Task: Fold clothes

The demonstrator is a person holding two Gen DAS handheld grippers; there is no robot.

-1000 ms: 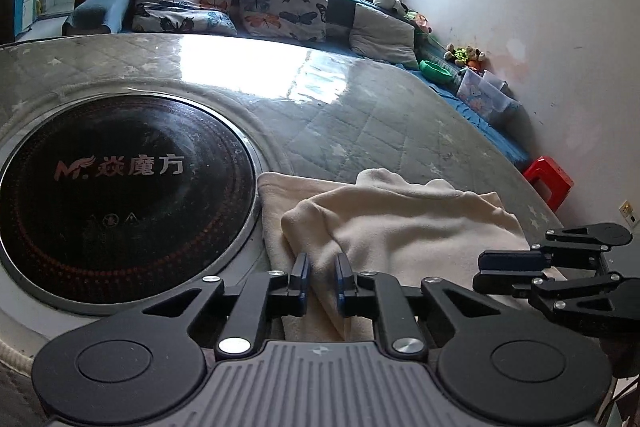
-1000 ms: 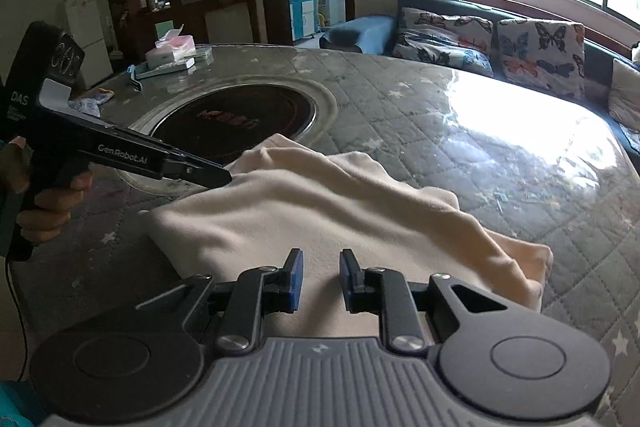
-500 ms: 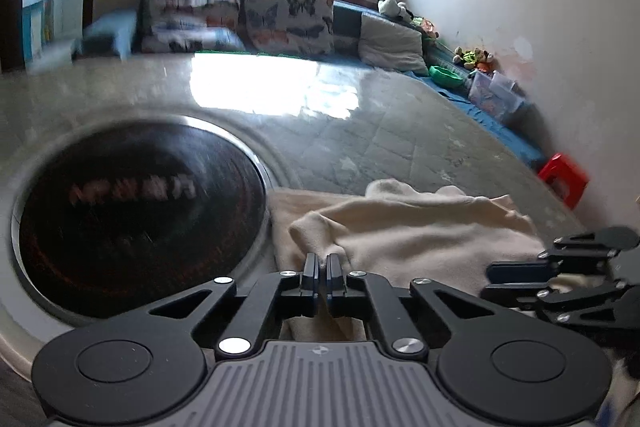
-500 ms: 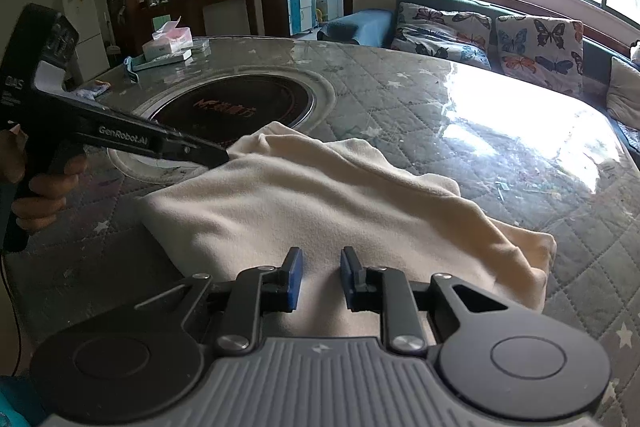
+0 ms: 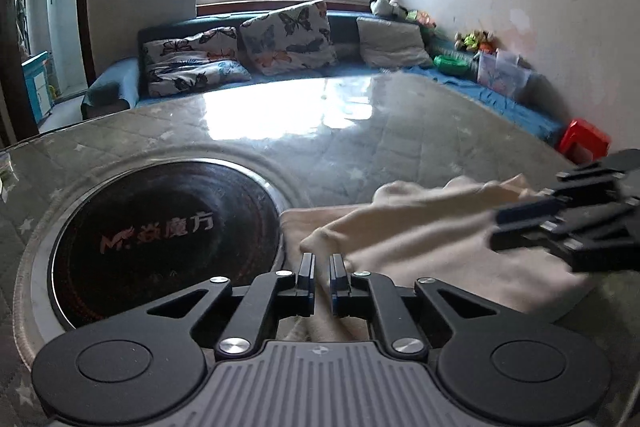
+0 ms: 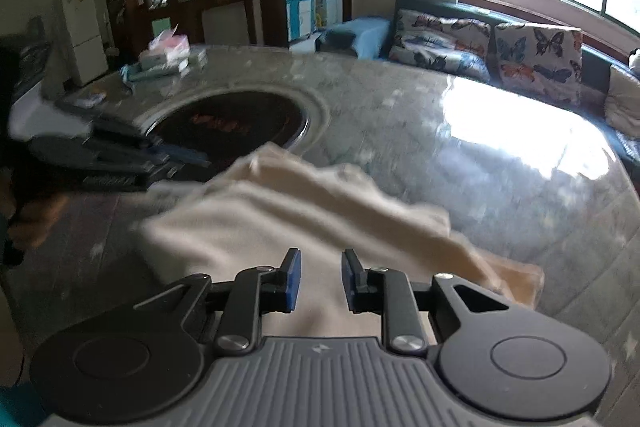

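A cream cloth [image 5: 420, 239] lies folded on the quilted table [image 5: 360, 131] just right of a round black hob. My left gripper [image 5: 322, 259] sits at the cloth's near-left fold corner. Its jaws are opening, a narrow gap shows between the pads, and cloth lies beneath them. In the right wrist view the same cloth [image 6: 280, 227] is blurred, with the left gripper [image 6: 196, 161] at its far-left corner. My right gripper [image 6: 320, 259] hovers open over the near edge, nothing pressed between its pads. It also shows at the cloth's right end [image 5: 500, 227].
The black hob [image 5: 160, 235] with a metal ring is set into the table left of the cloth. Tissue packs and boxes [image 6: 168, 55] stand at the far side. A person's hand [image 6: 28, 219] grips the left tool. A sofa with butterfly cushions [image 5: 288, 35] runs behind the table.
The left gripper shut completely at the cloth's corner, then parted slightly, while it rose a little and rolled. The right gripper stays in place, still open.
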